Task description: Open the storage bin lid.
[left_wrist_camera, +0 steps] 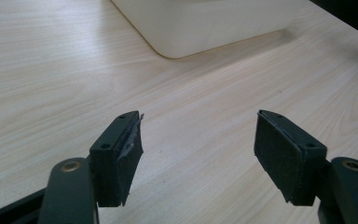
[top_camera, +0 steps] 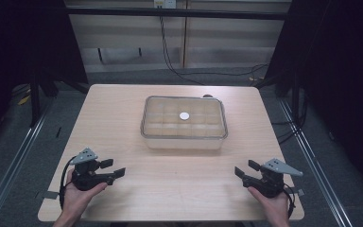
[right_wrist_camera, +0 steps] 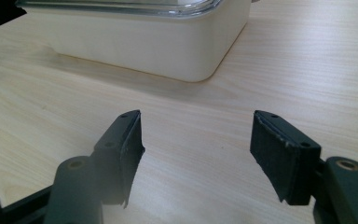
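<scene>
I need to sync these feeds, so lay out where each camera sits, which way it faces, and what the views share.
High view: fixed above the person's side, looking forward and down on the table; both forearms enter from the bottom, left gripper and right gripper held open.
Left gripper view: rides the left gripper, looking along its spread jaws toward the box.
Right gripper view: rides the right gripper, jaws apart, facing the box's lidded corner.
Shared: all three show the box and tabletop.

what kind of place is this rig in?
Probably a lab data-collection booth: light wooden table framed by black curtains, loose black cables on grey floor, and one clear-lidded cream plastic box.
</scene>
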A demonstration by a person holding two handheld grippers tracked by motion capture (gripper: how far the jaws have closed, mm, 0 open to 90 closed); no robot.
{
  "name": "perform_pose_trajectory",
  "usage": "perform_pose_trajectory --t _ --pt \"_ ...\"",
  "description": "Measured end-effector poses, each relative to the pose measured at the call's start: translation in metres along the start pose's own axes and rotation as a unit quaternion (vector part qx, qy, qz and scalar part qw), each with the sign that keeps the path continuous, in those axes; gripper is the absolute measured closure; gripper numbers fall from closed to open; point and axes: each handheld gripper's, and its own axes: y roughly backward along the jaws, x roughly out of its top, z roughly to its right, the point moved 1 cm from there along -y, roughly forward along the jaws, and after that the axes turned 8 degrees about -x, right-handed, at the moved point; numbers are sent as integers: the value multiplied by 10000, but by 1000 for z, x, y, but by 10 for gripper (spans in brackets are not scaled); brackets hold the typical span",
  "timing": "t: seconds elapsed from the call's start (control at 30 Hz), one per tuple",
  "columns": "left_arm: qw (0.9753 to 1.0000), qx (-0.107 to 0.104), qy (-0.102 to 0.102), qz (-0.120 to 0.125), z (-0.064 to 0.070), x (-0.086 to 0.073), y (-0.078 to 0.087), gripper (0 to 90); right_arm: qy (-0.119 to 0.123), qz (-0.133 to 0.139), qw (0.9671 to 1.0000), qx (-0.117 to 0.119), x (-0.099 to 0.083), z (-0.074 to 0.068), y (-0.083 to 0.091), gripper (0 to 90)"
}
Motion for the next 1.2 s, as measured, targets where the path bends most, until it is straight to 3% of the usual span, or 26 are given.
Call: perform_pose_trajectory --t 0.17,0.27,0.43,0.5,0.63,0.83,1.0,1.1,1.13,1.2 --pt "10000 -53 3 -46 0 2 -4 316 -183 -45 9998 -30 0 4 -5 306" --pt "9999 -91 6 -87 0 2 -5 307 -61 -315 9995 14 0 2 -9 345" --pt "9999 -74 -50 -73 2 2 -4 299 -49 -249 9992 304 7 -3 -6 378" --pt "9999 -97 -90 -47 4 3 -4 299 33 -215 9993 305 10 -6 -3 393" --pt "9999 -110 -116 -39 5 6 -5 299 -34 -373 9984 423 14 -7 0 336" --pt "9997 -39 -233 -68 11 16 -10 296 57 -352 9981 510 25 -5 -2 309" --pt "9994 -207 -280 2 16 25 -11 297 32 -410 9976 558 29 -3 -2 300" --pt "9994 -295 -188 -61 15 29 -16 311 26 -417 9972 615 33 -2 -2 290" --pt "9988 -474 -100 -64 14 30 -18 329 36 -410 9972 624 35 -3 -3 289" --pt "9992 -386 -81 -84 14 31 -20 345 35 -416 9970 647 38 -2 -4 289"
